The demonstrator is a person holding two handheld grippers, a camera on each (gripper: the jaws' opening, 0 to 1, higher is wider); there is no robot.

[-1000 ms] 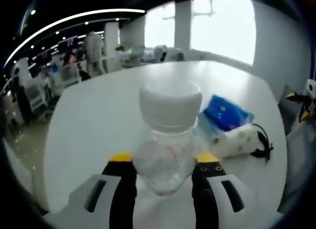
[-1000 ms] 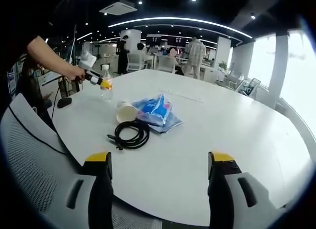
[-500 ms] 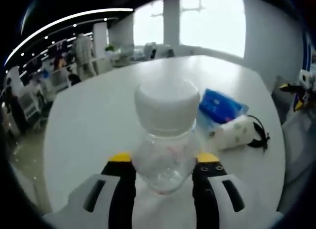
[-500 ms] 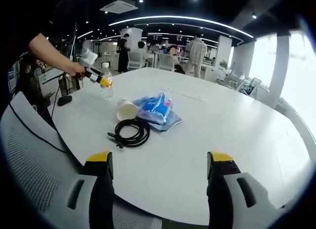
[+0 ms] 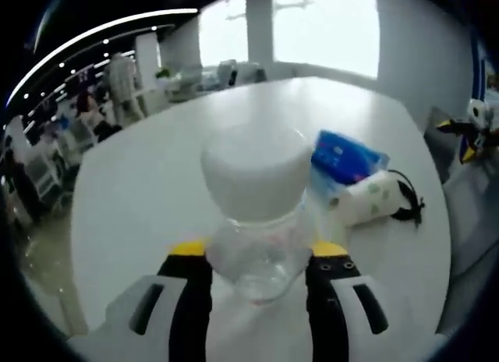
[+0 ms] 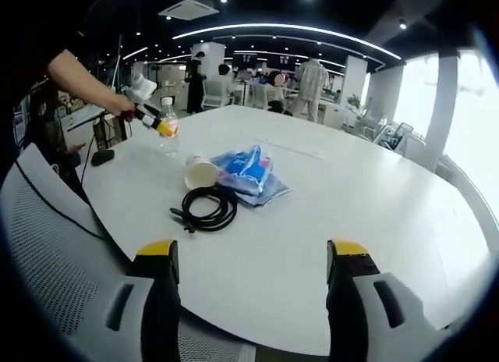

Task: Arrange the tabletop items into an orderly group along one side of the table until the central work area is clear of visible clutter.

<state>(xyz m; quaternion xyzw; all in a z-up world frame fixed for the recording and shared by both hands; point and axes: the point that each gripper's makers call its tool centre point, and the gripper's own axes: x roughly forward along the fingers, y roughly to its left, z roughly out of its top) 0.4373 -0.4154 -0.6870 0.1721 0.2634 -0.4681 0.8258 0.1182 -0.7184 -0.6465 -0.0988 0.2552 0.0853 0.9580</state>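
- Left gripper (image 5: 258,272): the jaws rise from the bottom centre of the left gripper view and are clenched on a clear plastic bottle (image 5: 253,221) with a white cap. The yellow-tipped jaw ends press against both sides of the bottle body.
- In the right gripper view the same bottle (image 6: 167,129) appears at upper left, upright near the desk edge, with the left gripper (image 6: 153,122) on it and the person's hand (image 6: 123,106) behind it.
- Right gripper (image 6: 253,257): the jaws rise from the bottom of the right gripper view, spread wide apart, released, with nothing between them. It hangs at the near edge of the desk (image 6: 374,198).
- Desk: white and rounded. In the left gripper view its bare surface (image 5: 148,190) extends to the left of the bottle and above it.
- Blue packet (image 6: 248,173): lies flat at left of centre in the right gripper view. In the left gripper view it (image 5: 347,153) sits right of the bottle.
- Paper cup (image 6: 200,175): lies on its side, touching the left edge of the blue packet. In the left gripper view the cup (image 5: 365,200) lies just below the packet.
- Black cable (image 6: 207,208): coiled in a loop, just below the cup and the packet. In the left gripper view the cable (image 5: 407,204) lies right of the cup.
- White chair back (image 6: 54,253): lower left of the right gripper view, against the desk edge.
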